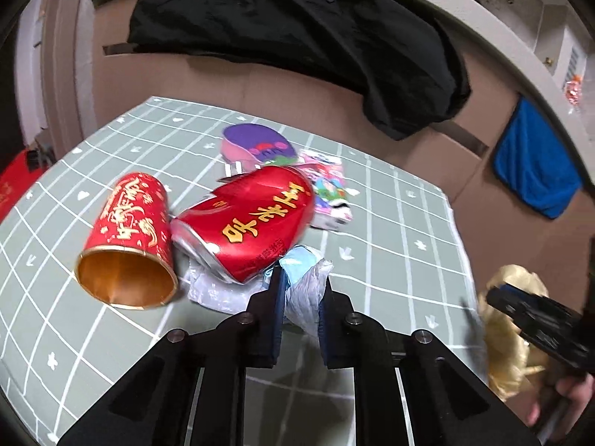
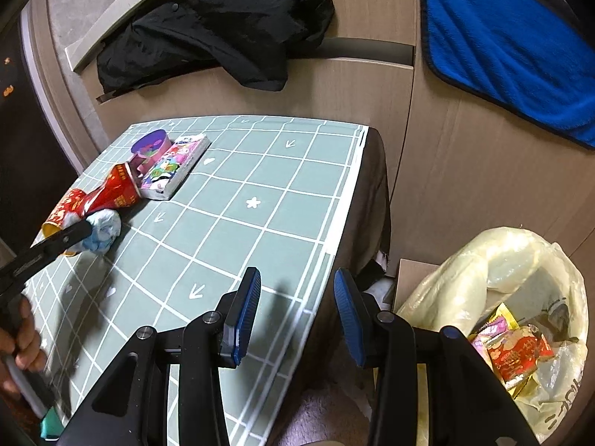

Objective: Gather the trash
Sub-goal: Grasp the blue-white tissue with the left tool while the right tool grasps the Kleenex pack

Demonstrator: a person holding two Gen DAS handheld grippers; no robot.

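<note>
Far left on the green grid-patterned tabletop [image 2: 260, 193], a red paper cup [image 1: 128, 239] lies on its side, gold mouth toward the camera. Just beside it, touching, a crushed red drinks can [image 1: 253, 219] rests partly on a crumpled white-and-blue tissue wad [image 1: 303, 290]. And there's the left gripper [image 1: 300, 290] on that wad: jaws narrow, pads pressing the tissue from both sides, with the wad down on the tabletop. Behind the can sit a purple-and-pink round tub [image 1: 256, 145] and a cartoon-printed tissue pack [image 1: 329, 189], close together.

Moving right, open tabletop, then the right gripper [image 2: 295, 314] hovering over the tabletop's near right edge, jaws about half apart, nothing between the blue pads [image 2: 247, 304]. In the left wrist view it shows at the far right, a bare hand [image 1: 565, 397] below it.

Off the right edge, down on the floor, a pale plastic trash bag [image 2: 520, 260] stands open with red and gold wrappers [image 2: 517, 349] inside. Behind it all, a black jacket [image 2: 223, 22] lies draped over the cabinet top, and a blue towel [image 2: 502, 37] hangs at far right.
</note>
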